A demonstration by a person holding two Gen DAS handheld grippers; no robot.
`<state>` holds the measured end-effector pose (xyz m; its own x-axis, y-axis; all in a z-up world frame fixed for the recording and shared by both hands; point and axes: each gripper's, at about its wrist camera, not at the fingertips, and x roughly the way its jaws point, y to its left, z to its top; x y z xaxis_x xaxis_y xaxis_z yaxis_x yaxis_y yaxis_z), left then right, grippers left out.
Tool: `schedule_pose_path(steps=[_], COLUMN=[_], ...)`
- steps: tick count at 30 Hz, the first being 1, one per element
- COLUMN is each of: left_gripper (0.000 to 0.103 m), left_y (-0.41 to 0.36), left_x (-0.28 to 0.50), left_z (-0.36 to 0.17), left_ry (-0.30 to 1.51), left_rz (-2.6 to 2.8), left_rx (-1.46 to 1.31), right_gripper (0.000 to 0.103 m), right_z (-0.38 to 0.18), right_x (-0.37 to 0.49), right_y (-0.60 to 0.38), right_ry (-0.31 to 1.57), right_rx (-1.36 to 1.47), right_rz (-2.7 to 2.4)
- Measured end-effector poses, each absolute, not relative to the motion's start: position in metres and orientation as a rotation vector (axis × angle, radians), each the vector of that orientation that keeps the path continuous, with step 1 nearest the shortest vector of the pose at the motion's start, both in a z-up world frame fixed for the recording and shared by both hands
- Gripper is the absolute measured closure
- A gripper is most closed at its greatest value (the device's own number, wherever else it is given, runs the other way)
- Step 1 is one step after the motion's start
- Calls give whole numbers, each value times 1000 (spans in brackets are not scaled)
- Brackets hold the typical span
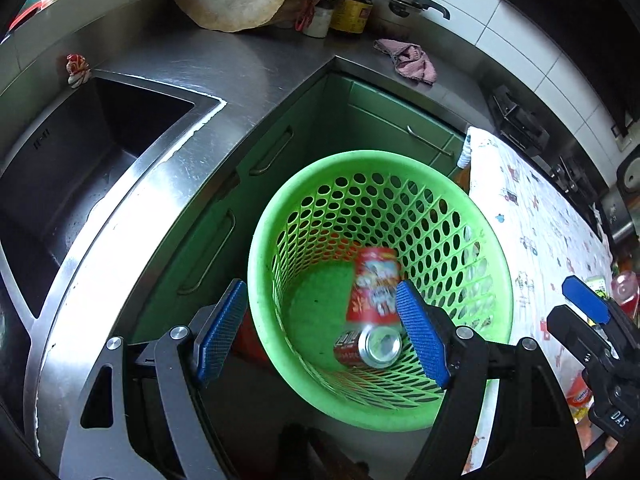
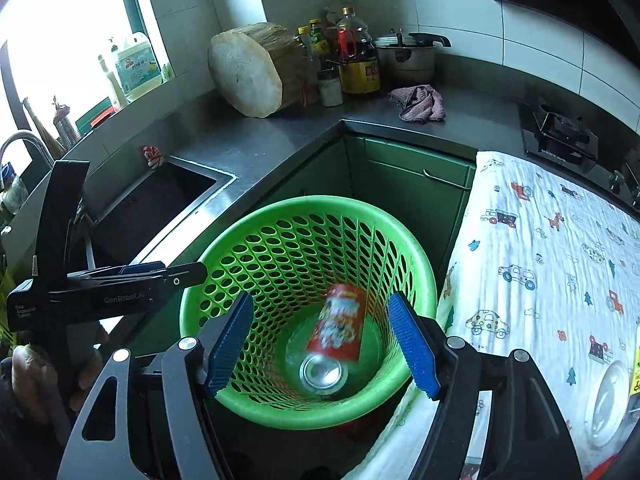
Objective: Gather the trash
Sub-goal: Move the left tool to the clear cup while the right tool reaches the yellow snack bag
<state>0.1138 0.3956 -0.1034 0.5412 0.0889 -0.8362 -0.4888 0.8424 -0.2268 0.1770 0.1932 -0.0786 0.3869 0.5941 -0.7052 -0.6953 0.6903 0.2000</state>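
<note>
The red can (image 1: pixel 375 286) appears motion-blurred inside the green perforated basket (image 1: pixel 460 208), above a second can (image 1: pixel 370 346) lying on its side on the basket floor (silver end toward the camera). The left gripper (image 1: pixel 322 336) is positioned over the basket opening, jaws spread wide and holding nothing. The right gripper (image 2: pixel 328 348) is positioned likewise, jaws apart and empty. The basket stands in front of green cabinet doors (image 2: pixel 404 184), between the steel sink (image 1: pixel 80 152) and a printed cloth (image 2: pixel 540 264).

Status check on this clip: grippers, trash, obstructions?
Both hand-held grippers open, empty, over green basket. Red can blurred inside, silver-topped can beneath. Nothing blocking.
</note>
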Motion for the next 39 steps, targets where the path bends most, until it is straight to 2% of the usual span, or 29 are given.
schedule_pose_path(steps=[15,32,39], left_gripper=[27,24,24], left_y=[332,213,172], left_x=[120,128,136], left_z=[-83,-82,-86], left_ry=[917,955,988], left_rz=[261,92,10], left_rx=[-424,-349,-311], right_gripper=[29,15,13], right_z=[-66,-105,-124], right_x=[135,82,82], right_y=[82,-99,-124], right_ry=[800,870,921], right_rx=[-107,-57,8], right_rz=[677,390,387])
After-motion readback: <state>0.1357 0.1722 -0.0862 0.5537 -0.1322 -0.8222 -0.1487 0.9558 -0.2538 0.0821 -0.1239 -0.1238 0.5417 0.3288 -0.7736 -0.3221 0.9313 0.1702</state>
